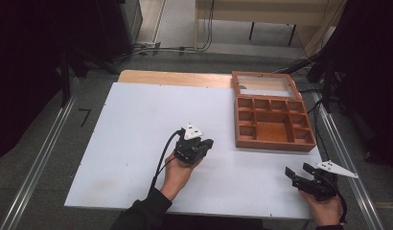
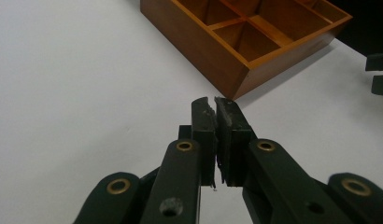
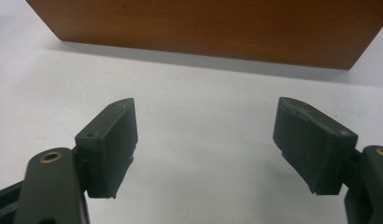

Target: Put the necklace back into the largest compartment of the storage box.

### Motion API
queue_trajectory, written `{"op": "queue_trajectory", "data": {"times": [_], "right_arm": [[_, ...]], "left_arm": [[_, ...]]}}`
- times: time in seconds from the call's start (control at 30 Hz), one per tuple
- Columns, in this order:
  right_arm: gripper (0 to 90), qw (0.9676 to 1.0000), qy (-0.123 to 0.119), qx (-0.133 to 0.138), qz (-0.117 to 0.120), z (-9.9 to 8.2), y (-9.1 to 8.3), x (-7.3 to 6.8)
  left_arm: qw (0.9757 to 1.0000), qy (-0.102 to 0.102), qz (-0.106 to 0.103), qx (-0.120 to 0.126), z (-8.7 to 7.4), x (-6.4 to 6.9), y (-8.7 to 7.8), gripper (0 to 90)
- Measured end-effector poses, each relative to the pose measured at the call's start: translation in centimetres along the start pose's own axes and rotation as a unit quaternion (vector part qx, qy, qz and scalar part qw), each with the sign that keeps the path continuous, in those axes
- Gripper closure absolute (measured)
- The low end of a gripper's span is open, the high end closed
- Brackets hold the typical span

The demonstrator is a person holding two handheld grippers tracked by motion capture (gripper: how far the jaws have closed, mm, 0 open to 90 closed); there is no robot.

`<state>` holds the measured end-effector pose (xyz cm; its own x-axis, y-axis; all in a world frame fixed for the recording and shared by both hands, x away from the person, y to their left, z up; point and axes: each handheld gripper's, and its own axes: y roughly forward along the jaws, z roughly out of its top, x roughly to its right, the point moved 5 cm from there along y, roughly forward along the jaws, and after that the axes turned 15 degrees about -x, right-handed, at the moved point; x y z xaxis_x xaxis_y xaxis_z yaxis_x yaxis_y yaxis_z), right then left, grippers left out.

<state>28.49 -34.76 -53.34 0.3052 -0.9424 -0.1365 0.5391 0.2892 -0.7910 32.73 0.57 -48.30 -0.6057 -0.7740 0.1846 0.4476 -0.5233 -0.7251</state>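
Wooden compartment box (image 1: 273,123) sits open at far right of white table (image 1: 137,143), lid tipped back; left gripper (image 1: 207,143) hovers mid-table near box's front left corner, jaws pressed together, nothing between them; right gripper (image 1: 297,171) near front right table edge, jaws spread apart, empty, facing box's front wall.

White board (image 1: 137,124) on wooden table (image 1: 175,78)
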Motion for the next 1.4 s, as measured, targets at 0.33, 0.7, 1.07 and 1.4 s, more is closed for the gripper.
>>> {"op": "queue_trajectory", "data": {"times": [0.33,0.7,1.07,1.4], "right_arm": [[20.1,1.0000,-0.004,-0.003,0.000,0.1,0.1,0.0],[19.2,1.0000,-0.007,-0.005,-0.002,0.1,0.2,-0.2],[18.7,0.9999,-0.011,-0.005,-0.003,0.2,0.3,-0.3],[18.5,0.9999,-0.013,-0.004,-0.006,0.2,0.3,-0.4]], "left_arm": [[0.9999,0.005,-0.009,0.001,1.0,0.9,0.8,86.8],[0.9998,0.014,-0.015,-0.002,2.0,1.9,1.6,86.8],[0.9996,0.022,-0.019,-0.002,3.2,2.8,2.5,86.8],[0.9994,0.028,-0.021,-0.007,4.1,3.5,3.2,86.8]]}}
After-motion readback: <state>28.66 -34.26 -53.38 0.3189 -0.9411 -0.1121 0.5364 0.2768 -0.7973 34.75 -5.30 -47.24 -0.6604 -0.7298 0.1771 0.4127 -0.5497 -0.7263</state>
